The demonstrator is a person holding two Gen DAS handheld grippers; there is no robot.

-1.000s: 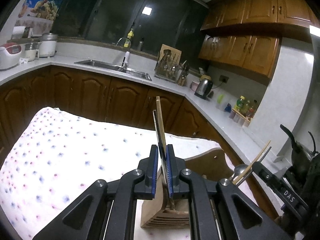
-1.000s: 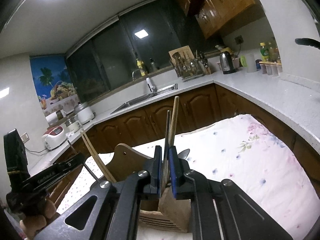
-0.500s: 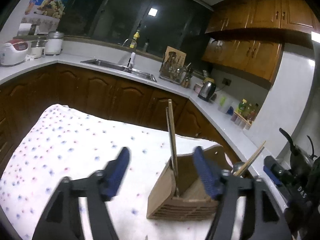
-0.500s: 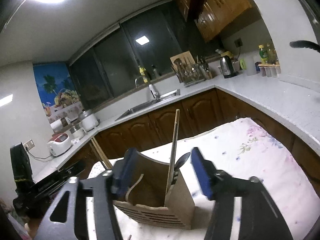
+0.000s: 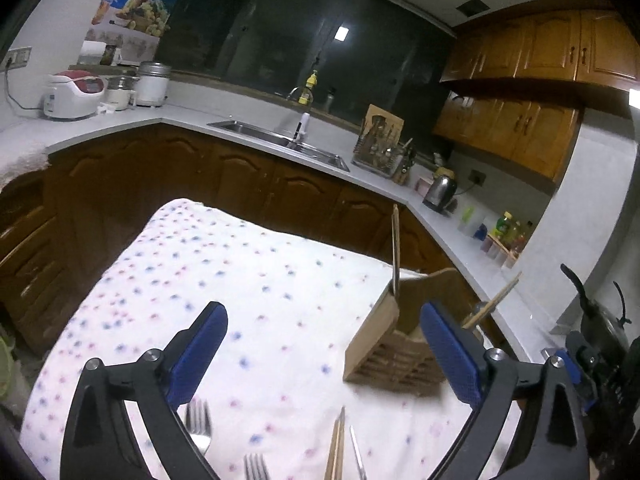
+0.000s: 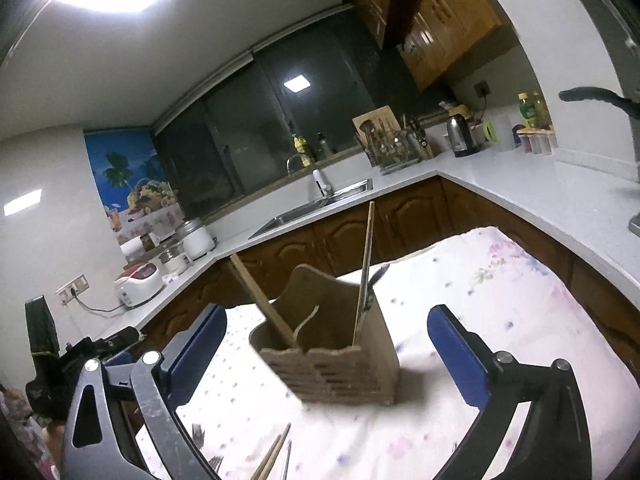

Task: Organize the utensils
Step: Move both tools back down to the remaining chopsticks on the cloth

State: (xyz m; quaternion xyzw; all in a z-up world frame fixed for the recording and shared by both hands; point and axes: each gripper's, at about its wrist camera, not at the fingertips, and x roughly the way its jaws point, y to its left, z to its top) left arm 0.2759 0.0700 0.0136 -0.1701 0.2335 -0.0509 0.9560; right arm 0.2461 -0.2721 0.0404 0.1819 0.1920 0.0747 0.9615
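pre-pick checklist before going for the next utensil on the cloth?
1. Left gripper empty: ok, jaws opening, nothing between them.
2. Right gripper empty: ok, jaws opening, clear of the wooden holder.
3. Holder upright on the cloth: ok.
4. Chopsticks seated in the holder: ok, leaning inside compartments.
5. Next items visible: ok, forks and loose chopsticks at the frame's bottom edge.
6. Fork handles reachable: cannot tell, cut off by the frame.
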